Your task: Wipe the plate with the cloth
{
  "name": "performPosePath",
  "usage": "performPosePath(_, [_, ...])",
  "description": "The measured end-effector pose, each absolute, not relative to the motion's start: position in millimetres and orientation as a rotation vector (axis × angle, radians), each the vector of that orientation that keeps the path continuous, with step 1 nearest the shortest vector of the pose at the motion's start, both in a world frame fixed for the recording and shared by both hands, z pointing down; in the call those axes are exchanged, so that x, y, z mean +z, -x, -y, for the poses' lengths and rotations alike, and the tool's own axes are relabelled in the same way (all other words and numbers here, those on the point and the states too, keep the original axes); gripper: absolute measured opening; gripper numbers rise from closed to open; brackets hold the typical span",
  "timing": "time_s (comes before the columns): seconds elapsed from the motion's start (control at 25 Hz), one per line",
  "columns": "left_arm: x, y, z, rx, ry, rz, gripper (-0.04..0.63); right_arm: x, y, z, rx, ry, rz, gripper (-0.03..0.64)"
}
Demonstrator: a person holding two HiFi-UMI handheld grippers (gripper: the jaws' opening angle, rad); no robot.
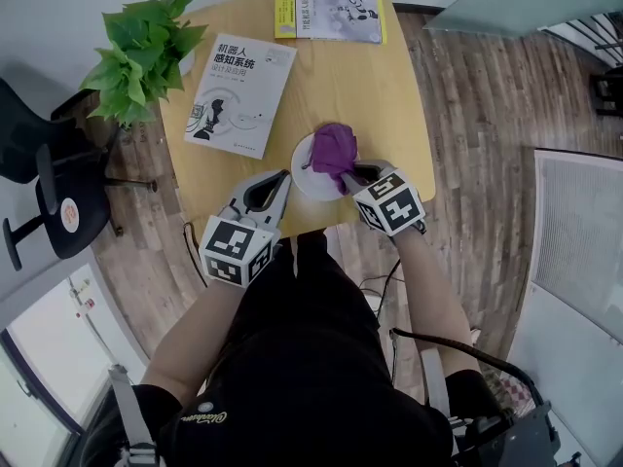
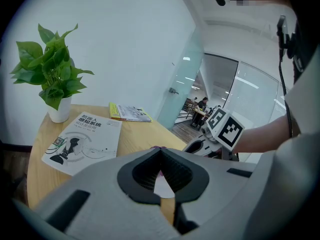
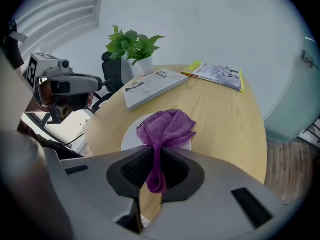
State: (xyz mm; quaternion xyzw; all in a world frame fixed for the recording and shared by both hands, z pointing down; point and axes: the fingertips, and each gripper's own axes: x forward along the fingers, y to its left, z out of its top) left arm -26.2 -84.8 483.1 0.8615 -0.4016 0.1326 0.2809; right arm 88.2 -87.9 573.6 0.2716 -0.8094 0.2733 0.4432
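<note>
Frame centre: our right gripper clamps the purple cloth over the white plate. The left gripper is closed and empty. We'd press the cloth flat.

Plate: white, round, flat on the light wooden table, close to the table's near edge, mostly covered. Cloth: purple, bunched into a loose crumpled wad sitting on the plate's middle and right part. One gathered end is drawn into a narrow tail, pinched between the closed jaws of the right gripper, with its tip hanging free behind the pads.
</note>
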Motion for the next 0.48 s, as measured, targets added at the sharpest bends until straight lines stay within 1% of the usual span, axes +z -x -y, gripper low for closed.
performPosePath(0.48, [485,27,83,0.368,-2.313,1.065,0.002,579,-61,30,0.693,-0.503,2.01,0.041])
